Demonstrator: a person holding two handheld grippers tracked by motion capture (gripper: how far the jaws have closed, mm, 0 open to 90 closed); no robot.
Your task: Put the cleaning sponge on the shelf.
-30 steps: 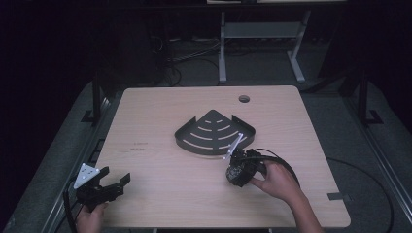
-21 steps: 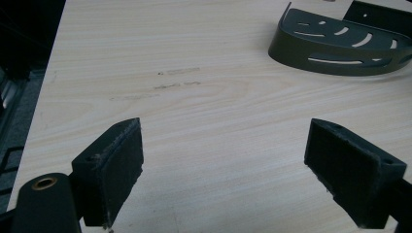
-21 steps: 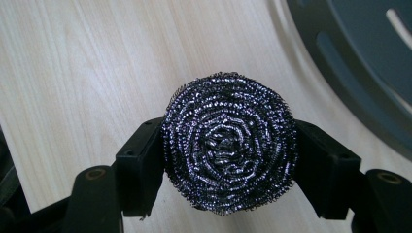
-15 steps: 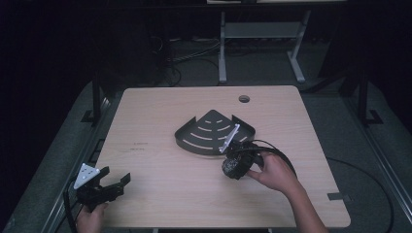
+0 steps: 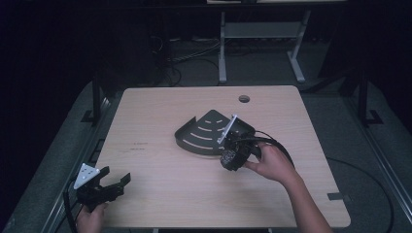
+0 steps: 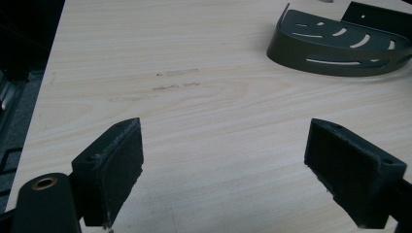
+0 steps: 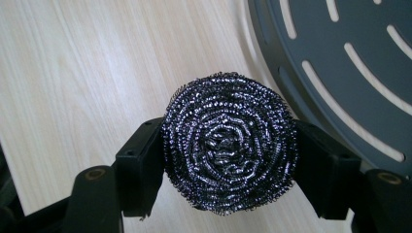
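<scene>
Two grippers were seen in the high view. The right gripper (image 5: 229, 159) was held over the wooden table (image 5: 160, 111), closed on a dark steel-wool scourer (image 5: 228, 158) at the near rim of the slotted corner shelf (image 5: 204, 136). Compared with a second earlier, this gripper had been carried a little up the picture, nearer to the shelf, and its grey plate now overlapped the shelf's right part. The left gripper (image 5: 116, 182) was kept at the near left corner of the table, unchanged from the earlier frames, with its jaws spread and nothing between them. The shelf itself had not been shifted.

From the left gripper view, the left gripper (image 6: 223, 160) was shown with its pads (image 6: 121, 165) wide apart over bare wood. The corner shelf (image 6: 335, 48) was seen well beyond the right pad, far ahead of the fingertips. Faint marks on the table (image 6: 145, 58) lay ahead of the left pad.

From the right gripper view, the right gripper (image 7: 228, 160) was seen clamped on the round scourer (image 7: 228, 150), which was pressed on both sides by the pads (image 7: 141, 165) and bulged above and below them. The grey shelf (image 7: 350, 58) was seen beyond the right pad, and pale table (image 7: 87, 73) beyond the left one.
</scene>
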